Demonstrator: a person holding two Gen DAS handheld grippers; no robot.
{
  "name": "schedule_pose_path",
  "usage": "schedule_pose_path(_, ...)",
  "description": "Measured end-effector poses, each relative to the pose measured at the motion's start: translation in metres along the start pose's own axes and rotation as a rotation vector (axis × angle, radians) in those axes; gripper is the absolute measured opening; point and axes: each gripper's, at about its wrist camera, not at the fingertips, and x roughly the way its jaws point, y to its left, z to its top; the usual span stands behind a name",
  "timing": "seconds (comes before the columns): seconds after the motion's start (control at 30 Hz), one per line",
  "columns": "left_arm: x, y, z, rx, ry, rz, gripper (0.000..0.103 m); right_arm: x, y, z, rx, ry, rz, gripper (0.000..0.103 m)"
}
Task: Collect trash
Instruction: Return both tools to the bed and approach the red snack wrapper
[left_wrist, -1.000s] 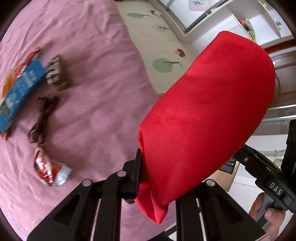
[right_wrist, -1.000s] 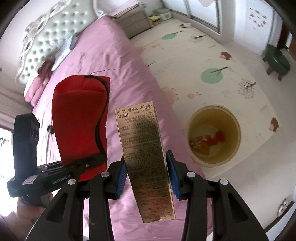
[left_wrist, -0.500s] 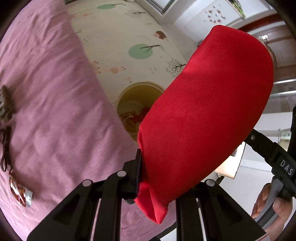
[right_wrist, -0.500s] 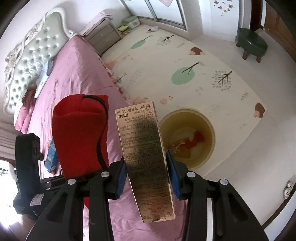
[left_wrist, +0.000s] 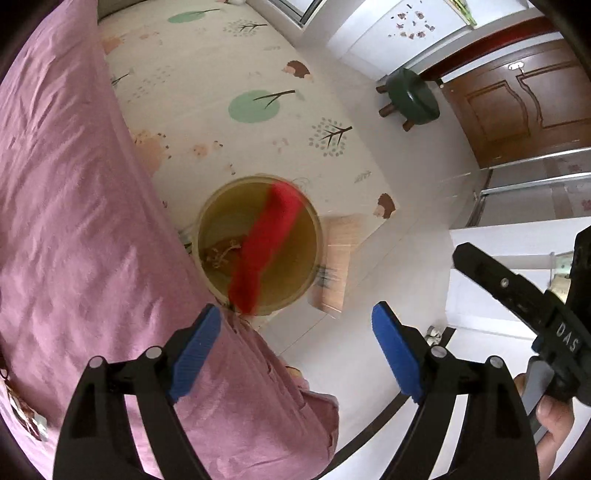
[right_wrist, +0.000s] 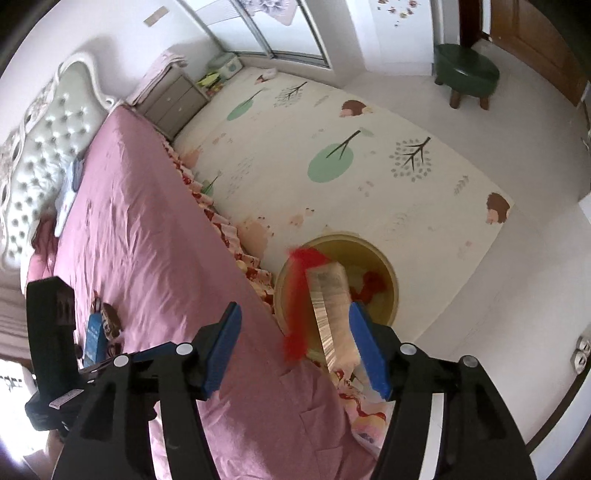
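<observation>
Left gripper (left_wrist: 297, 321): jaws spread wide, nothing between the blue pads (left_wrist: 195, 349); it hangs over the bed's side edge, looking down at the bin.
Right gripper (right_wrist: 293, 349): jaws wide apart too; the box is a blur just beside its right pad (right_wrist: 367, 349), and contact cannot be told.
Red cloth (left_wrist: 264, 247): a motion-smeared streak in mid-air, lying across the bin mouth from its far rim to its near rim.
Gold box (right_wrist: 330, 308): blurred, above the bin's near side, right of the red streak.
Bin (left_wrist: 207, 225): round, yellowish, on the floor tight against the bed edge (some trash already sits at its bottom).
Bed (left_wrist: 74, 221): pink cover; a blue packet (right_wrist: 92, 338) and wrappers lie well back from the edge.
Open room: the play mat (right_wrist: 332, 147) beyond the bin is bare; a green stool (right_wrist: 467, 74) stands well apart, near the door.
</observation>
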Motion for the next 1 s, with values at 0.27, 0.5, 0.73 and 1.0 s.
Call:
schedule_pose_path(0.27,-0.018,0.010,-0.012,0.012,-0.012,0.047,0.083,0.006,0.016,-0.007,-0.029,0.028,0.029,0.060)
schedule_pose_path(0.5,-0.044,0.030,-0.025,-0.011,-0.047,0.058,0.083,0.010,0.057,-0.018,-0.092,0.057,0.070,0.060)
schedule_pose_path(0.73,-0.076,0.062,-0.047,-0.073,-0.106,0.072,0.083,0.015,0.105,-0.033,-0.181,0.087,0.103,0.060)
schedule_pose_path(1.0,-0.110,0.126,-0.093,-0.206,-0.151,0.115,0.083,0.031,0.171,-0.069,-0.306,0.162,0.152,0.060)
